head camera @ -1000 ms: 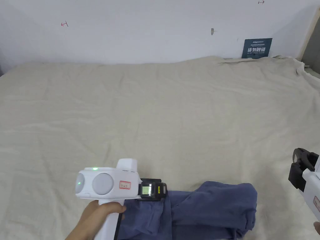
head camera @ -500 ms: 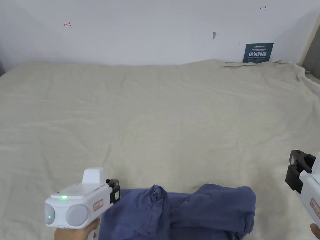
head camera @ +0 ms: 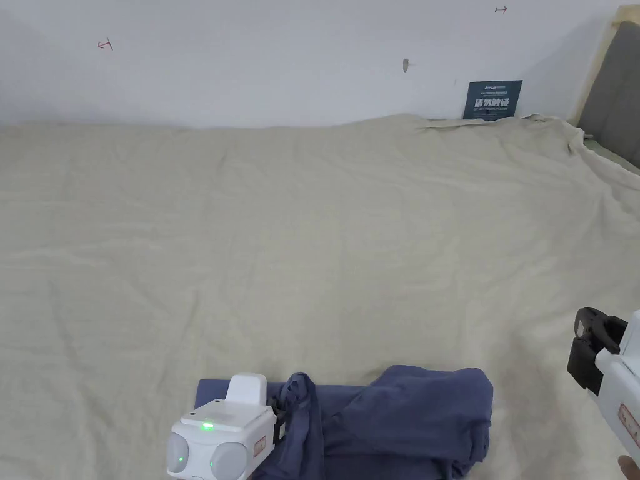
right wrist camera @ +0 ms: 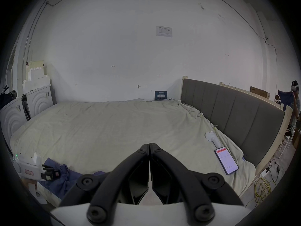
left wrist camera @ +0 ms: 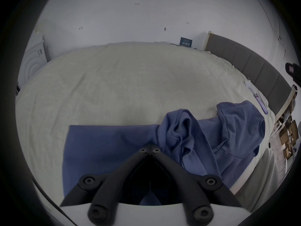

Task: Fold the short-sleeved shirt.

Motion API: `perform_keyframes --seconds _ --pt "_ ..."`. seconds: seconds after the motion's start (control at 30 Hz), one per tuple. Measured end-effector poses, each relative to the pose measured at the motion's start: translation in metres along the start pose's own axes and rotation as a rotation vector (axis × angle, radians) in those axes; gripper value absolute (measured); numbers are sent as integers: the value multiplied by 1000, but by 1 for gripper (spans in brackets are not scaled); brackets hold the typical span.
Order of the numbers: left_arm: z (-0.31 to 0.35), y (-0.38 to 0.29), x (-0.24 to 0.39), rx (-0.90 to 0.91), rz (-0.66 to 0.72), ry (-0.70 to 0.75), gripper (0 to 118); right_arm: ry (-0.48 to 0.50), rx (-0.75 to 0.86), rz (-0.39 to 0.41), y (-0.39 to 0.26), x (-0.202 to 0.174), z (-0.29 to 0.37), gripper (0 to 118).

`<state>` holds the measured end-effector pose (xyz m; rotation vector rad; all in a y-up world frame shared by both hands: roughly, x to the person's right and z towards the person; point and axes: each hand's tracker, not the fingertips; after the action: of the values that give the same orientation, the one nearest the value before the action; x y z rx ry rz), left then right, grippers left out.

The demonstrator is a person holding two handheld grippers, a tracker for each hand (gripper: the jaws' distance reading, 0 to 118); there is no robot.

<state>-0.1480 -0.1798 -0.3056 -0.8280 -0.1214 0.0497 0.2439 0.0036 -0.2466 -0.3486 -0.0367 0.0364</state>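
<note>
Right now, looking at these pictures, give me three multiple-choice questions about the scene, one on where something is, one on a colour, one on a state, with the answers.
1. Where does the phone lie?
A. on the bed sheet near the grey headboard
B. on the shirt
C. on the floor

2. What colour is the shirt?
A. white
B. blue
C. red

3. How do the right gripper jaws stand?
A. wide apart
B. clamped on the phone
C. closed together, holding nothing

Answers: 1 A, the phone rests on the sheet beside the headboard. 2 B, the cloth is blue in the left gripper view. 3 C, the jaws meet above bare sheet in the right gripper view.
</note>
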Motion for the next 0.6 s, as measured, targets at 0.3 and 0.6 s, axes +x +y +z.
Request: perform_keyframes --seconds 0.3,0.6 --pt "8 -5 35 34 -60 -44 0 -21 -4 -1 1 9 1 0" --pt "33 18 42 94 2 -182 0 -14 1 -4 0 6 3 0"
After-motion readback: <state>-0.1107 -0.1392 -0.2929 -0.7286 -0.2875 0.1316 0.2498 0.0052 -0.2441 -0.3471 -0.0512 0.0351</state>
